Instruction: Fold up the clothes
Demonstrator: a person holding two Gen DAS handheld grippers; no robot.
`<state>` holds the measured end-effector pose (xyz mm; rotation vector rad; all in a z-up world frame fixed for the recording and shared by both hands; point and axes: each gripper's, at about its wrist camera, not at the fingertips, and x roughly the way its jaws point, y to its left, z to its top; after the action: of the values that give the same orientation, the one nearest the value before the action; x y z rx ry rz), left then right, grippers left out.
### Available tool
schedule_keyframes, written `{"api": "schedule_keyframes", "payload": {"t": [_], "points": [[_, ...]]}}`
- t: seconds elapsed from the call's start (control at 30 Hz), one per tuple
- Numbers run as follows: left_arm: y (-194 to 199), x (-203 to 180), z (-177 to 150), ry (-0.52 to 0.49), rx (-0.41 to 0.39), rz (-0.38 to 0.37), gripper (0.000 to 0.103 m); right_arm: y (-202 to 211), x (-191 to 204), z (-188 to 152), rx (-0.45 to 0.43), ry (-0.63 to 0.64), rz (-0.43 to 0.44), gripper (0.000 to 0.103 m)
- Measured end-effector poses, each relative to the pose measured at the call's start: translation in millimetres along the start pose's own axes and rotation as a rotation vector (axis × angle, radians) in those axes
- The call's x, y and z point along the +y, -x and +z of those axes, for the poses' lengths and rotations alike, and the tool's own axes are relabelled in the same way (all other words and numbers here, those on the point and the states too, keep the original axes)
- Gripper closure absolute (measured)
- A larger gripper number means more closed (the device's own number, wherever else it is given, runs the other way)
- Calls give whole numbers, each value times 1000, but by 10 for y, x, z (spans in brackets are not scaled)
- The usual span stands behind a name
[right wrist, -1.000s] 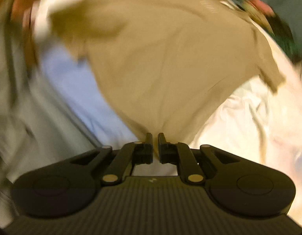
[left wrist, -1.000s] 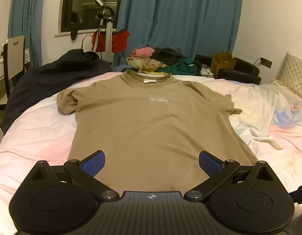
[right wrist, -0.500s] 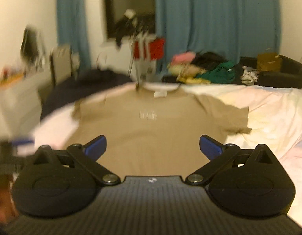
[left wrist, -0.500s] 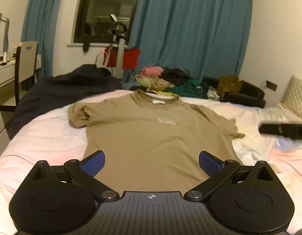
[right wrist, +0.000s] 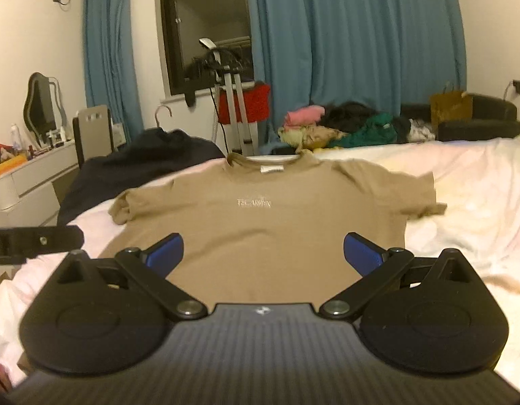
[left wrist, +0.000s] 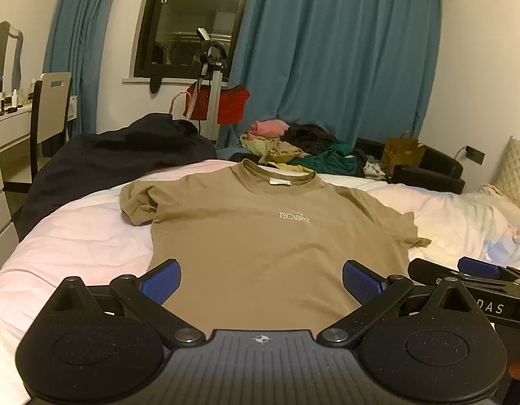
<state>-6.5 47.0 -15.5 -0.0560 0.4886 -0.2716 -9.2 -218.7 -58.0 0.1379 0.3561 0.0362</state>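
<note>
Shirt: the tan t-shirt (left wrist: 270, 236) lay spread flat, front up, on the bed (left wrist: 74, 243), collar toward the far edge and hem at the near edge, right under both tools.
Left gripper: the left gripper (left wrist: 261, 278) hung over the hem with its jaws spread wide and nothing between them. Same as a second before, pretty much.
Right gripper: here's the change. A second earlier its jaws were pinched together on the shirt's hem; now the right gripper (right wrist: 263, 251) sat wide open and empty, pulled back next to the left one and looking straight up the shirt.
Sleeves: the left sleeve (left wrist: 138, 206) was bunched near the bed's left edge, and the right sleeve (left wrist: 408, 233) had a curled tip.
What it means: looks like the spreading-out part was done and the shirt was released. No fold had been made yet, so the task was basically at the start.
Next, probably: grabbing a sleeve or side edge to bring it across.
Background: a clothes pile (left wrist: 293, 148) beyond the far edge, untouched.
</note>
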Motion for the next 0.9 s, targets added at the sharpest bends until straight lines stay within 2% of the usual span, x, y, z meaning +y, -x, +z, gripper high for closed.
{"api": "schedule_keyframes", "payload": {"t": [0.1, 0.17, 0.23, 0.43, 0.53, 0.67, 0.8, 0.9], "points": [[-65, 0, -35, -12, 25, 11, 0, 28, -28, -9, -30, -11, -16, 0], [-134, 58, -46, 16, 56, 13, 0, 44, -54, -17, -42, -22, -23, 0], [-221, 164, -33, 80, 89, 24, 0, 54, -97, -32, -35, -41, -20, 0], [-780, 566, 216, 240, 206, 136, 1, 94, -319, -80, -48, -130, -43, 0], [-1152, 872, 315, 351, 246, 138, 8, 52, -413, -104, -65, -162, -85, 0], [-1661, 1334, 354, 548, 243, 110, 11, -84, -516, -152, -61, -186, -130, 0], [-2111, 1714, 391, 734, 173, 85, 13, -313, -552, -196, -23, -198, -128, 0], [-2449, 1876, 323, 826, 136, 35, 13, -489, -518, -225, -5, -176, -118, 0]]}}
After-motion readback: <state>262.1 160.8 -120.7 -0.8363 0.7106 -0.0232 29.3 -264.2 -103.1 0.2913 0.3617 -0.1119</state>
